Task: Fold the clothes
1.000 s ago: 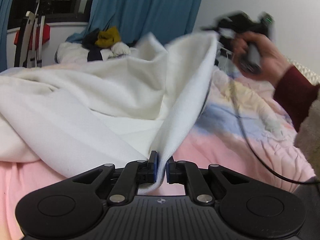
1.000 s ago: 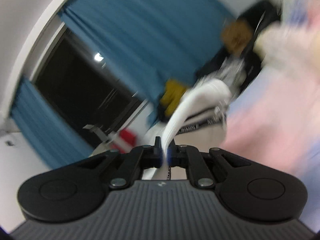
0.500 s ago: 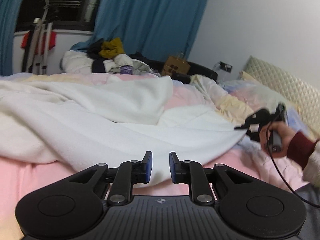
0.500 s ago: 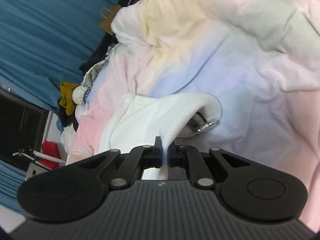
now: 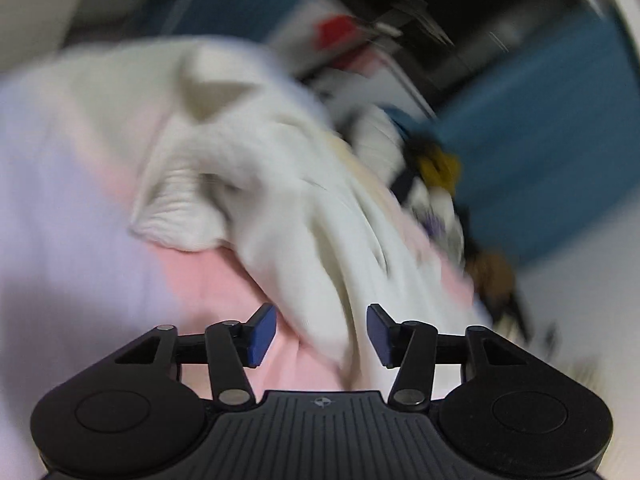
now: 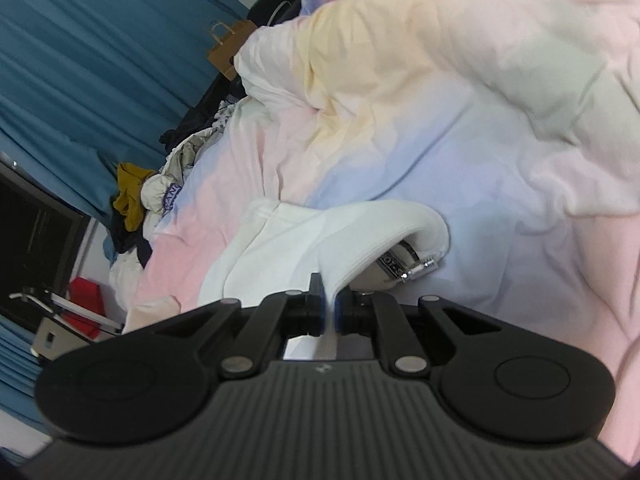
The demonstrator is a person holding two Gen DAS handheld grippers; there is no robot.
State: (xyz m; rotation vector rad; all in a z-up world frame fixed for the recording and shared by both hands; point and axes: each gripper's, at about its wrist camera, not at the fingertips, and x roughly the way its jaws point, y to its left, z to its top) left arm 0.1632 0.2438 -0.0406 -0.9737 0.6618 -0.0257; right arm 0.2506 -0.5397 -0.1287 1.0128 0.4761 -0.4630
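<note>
- The left wrist view is badly smeared by motion, so edges and folds of the white garment (image 5: 280, 184) are soft there; the clutter past it is only patches of yellow, dark and brown colour.
- The near end of the garment runs down behind the body of the left gripper (image 5: 321, 335) and is cut off; whether cloth touches either blue pad (image 5: 262, 333) cannot be told.
- In the right wrist view the garment's near edge disappears between the closed fingers, and its lower part is hidden behind the black body of the right gripper (image 6: 328, 306).
- A label strip and a small metal piece (image 6: 418, 273) peek out from under the garment's raised fold; the lettering is too small to read.
- The white garment (image 6: 320, 236) is thick and off-white, with a ribbed cuff or hem showing in the left view. It lies on the pastel duvet (image 6: 460, 128), over the pink band, and one fold arches up off the duvet toward the right gripper.
- The left gripper stands wide apart, nothing clamped, with garment lying in the gap ahead of it.
- The right gripper is pinched tight on a thin edge of the white garment.
- Beyond the garment, at the duvet's far edge, sit a heap of clothes (image 6: 160, 196) with a mustard piece, a brown paper bag (image 6: 228, 46), and blue curtains (image 6: 80, 60).
</note>
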